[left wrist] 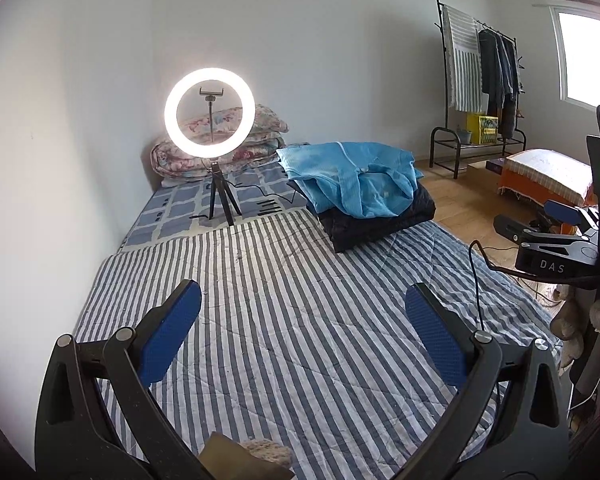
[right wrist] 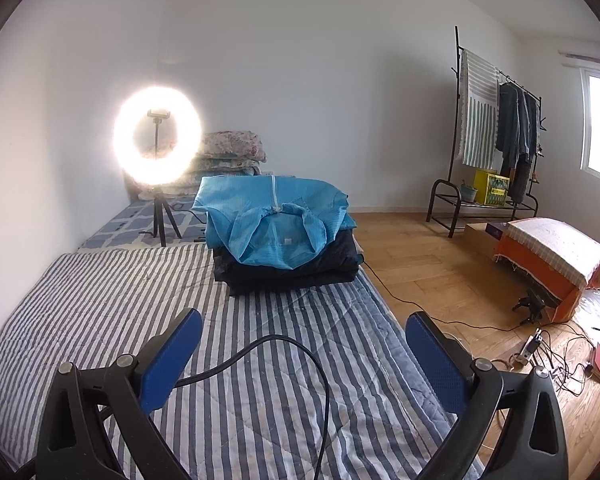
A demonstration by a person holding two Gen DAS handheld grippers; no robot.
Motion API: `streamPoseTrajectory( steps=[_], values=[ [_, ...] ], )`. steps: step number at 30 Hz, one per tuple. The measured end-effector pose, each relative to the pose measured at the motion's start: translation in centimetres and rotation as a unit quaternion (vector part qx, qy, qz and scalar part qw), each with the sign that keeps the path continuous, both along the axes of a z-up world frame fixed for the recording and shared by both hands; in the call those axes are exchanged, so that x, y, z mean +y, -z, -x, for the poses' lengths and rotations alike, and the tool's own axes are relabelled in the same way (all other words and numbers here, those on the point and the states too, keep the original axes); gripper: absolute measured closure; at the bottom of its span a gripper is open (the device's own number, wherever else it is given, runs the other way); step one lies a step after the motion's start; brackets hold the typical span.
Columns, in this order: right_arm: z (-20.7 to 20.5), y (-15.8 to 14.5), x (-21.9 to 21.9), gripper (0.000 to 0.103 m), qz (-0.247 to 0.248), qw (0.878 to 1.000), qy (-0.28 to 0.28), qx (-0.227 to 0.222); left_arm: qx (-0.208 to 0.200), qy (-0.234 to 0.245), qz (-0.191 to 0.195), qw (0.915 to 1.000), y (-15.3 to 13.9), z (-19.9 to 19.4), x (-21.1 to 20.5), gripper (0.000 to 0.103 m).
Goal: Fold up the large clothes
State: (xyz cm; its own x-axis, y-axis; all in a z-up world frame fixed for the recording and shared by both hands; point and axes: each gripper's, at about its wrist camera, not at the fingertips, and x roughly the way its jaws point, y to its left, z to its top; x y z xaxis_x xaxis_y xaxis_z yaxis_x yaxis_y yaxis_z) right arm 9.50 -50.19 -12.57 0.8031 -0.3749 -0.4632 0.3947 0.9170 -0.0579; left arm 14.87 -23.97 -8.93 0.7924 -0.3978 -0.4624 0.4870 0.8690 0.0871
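Blue garment, loosely folded, lies on top of a dark folded garment at the far end of the striped bed cover. Left tool and right tool both hover above the cover with blue pads spread apart, released, gripping nothing and well apart from the stack. A black cable loops between the right tool's fingers. Beyond the stack: lit ring light on a tripod, floral quilts, clothes rack by the wall.
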Motion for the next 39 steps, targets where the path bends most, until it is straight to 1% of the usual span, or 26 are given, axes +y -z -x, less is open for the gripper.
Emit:
streamPoseTrajectory(
  steps=[27, 39],
  values=[
    [-0.03, 0.32, -0.40, 0.000, -0.007, 1.000, -0.002, 0.004, -0.006, -0.003, 0.000, 1.0000, -0.24, 0.46, -0.12, 0.000],
    [0.00, 0.66, -0.48, 0.000, -0.009, 1.000, -0.006, 0.006, 0.001, 0.000, 0.001, 1.0000, -0.36, 0.36, -0.15, 0.000]
  ],
)
